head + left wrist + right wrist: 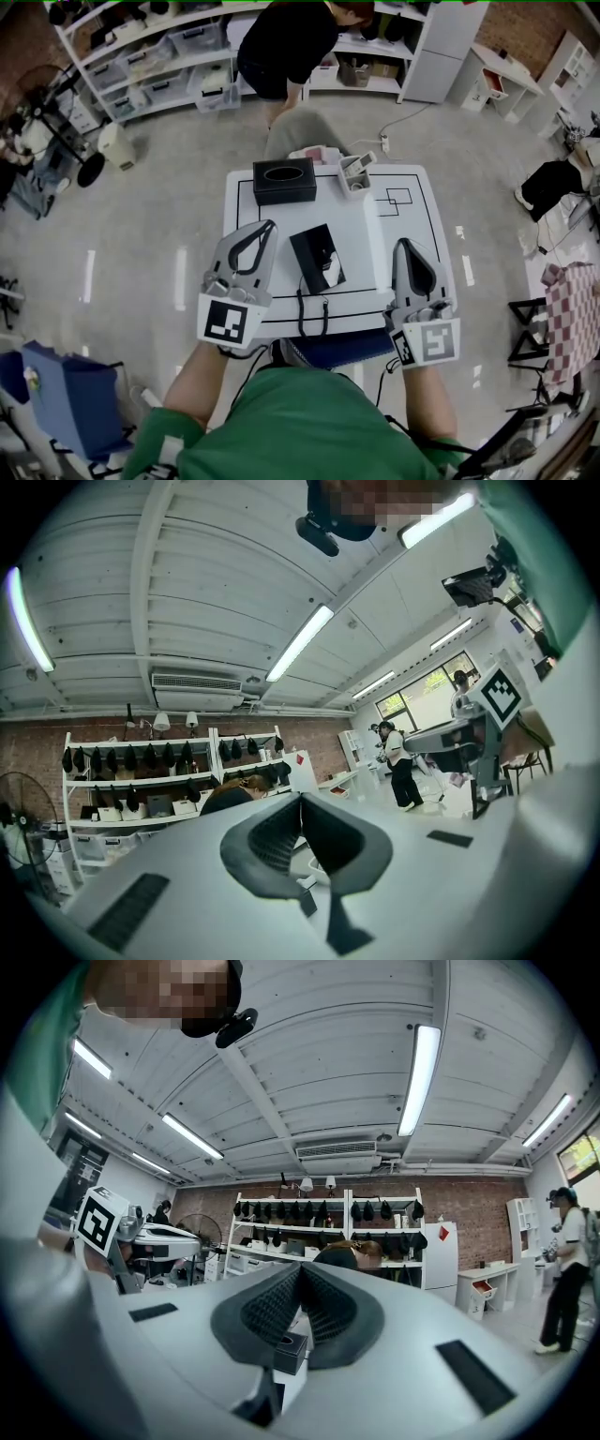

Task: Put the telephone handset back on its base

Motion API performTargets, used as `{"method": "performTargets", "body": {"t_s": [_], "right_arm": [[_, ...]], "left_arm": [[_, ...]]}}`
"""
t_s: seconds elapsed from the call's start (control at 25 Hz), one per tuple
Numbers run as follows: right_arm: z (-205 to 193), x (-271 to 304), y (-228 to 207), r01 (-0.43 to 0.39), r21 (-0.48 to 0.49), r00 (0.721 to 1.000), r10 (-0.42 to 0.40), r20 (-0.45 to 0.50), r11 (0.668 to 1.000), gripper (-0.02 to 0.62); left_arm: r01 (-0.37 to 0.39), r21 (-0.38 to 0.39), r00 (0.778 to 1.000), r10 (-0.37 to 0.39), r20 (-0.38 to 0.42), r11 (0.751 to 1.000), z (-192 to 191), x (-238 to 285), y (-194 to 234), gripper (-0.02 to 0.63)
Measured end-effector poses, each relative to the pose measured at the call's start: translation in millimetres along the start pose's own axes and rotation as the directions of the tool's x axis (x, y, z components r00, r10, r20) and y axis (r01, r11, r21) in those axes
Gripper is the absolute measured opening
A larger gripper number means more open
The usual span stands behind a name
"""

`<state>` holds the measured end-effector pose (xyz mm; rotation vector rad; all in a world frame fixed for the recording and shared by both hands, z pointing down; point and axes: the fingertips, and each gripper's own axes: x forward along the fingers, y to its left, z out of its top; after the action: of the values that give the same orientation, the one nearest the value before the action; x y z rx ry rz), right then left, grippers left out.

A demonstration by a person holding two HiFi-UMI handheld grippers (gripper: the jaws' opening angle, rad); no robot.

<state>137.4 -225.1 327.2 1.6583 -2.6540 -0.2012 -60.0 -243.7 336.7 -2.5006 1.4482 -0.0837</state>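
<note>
As the left gripper (269,226) and right gripper (404,245) hang pinched together, empty, the telephone (317,258) lies lengthwise between them, nearer left.

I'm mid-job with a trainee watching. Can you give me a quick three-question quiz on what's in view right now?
1. True or false: the left claw grips something.
2. Where on the table does the black box sit? A: far edge, left side. B: near edge, right side.
3. Fill in: the jaws of the right claw are ____ (open or shut).
Key: 1 false, its jaws are together with nothing between them; 2 A; 3 shut.
</note>
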Motion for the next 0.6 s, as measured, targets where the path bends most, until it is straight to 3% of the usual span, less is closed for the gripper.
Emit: {"method": "performTargets", "body": {"t_s": [0.6], "right_arm": [[2.0, 0.5, 5.7, 0.003, 0.001, 1.000, -0.003, -0.003, 1.000, 0.020]], "left_arm": [[0.010, -0.013, 1.000, -0.011, -0.015, 1.000, -8.9, -1.5, 3.7, 0.020]]}}
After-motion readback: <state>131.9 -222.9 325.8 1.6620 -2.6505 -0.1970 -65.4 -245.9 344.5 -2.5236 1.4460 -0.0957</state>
